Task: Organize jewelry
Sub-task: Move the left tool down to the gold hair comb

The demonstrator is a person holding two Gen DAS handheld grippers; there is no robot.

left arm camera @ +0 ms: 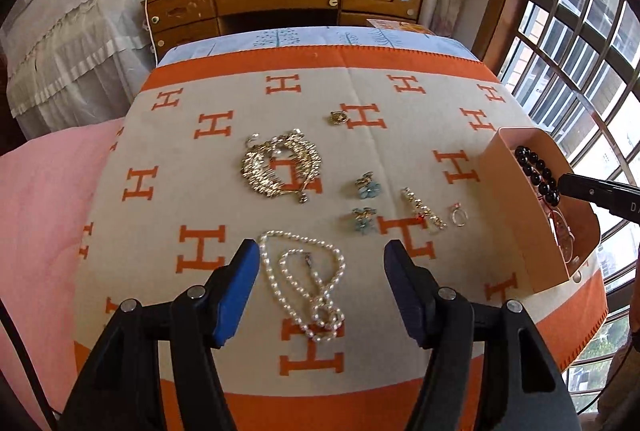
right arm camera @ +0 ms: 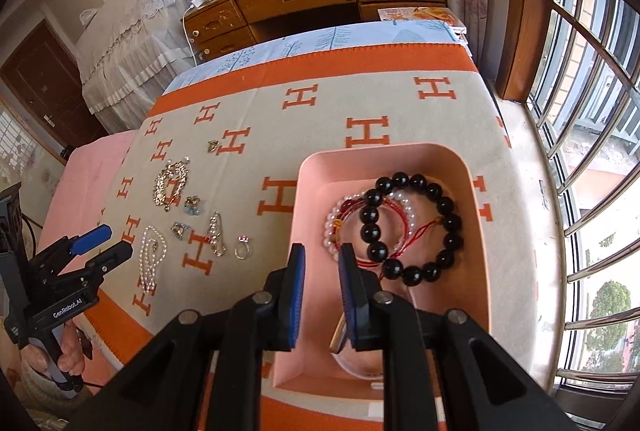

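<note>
Item 1, near left: my left gripper [left arm camera: 320, 287], jaws apart and empty, above the pearl necklace [left arm camera: 306, 283], which lies in loose loops on the blanket [left arm camera: 400, 87]. I judge it light, limp and slippery; best pinched where the strands bunch at the near end, as one strand may slide out.

Item 2, farther left: gold necklace [left arm camera: 280, 171], a piled chain, likely to tangle.

Item 3, centre: small gold piece [left arm camera: 338, 118] far; two blue earrings [left arm camera: 366, 205], tiny, probably fragile.

Item 4, right of centre: short chain [left arm camera: 424, 209] and ring [left arm camera: 459, 215], hard, small, apt to slip.

Item 5, right: pink box [right arm camera: 316, 167] holding a black bead bracelet [right arm camera: 416, 227], a red cord bracelet [right arm camera: 380, 231] and a pearl bracelet [right arm camera: 332, 231].

Item 6: my right gripper [right arm camera: 322, 271], jaws nearly together, nothing visibly between them, over the box's near left corner.
</note>
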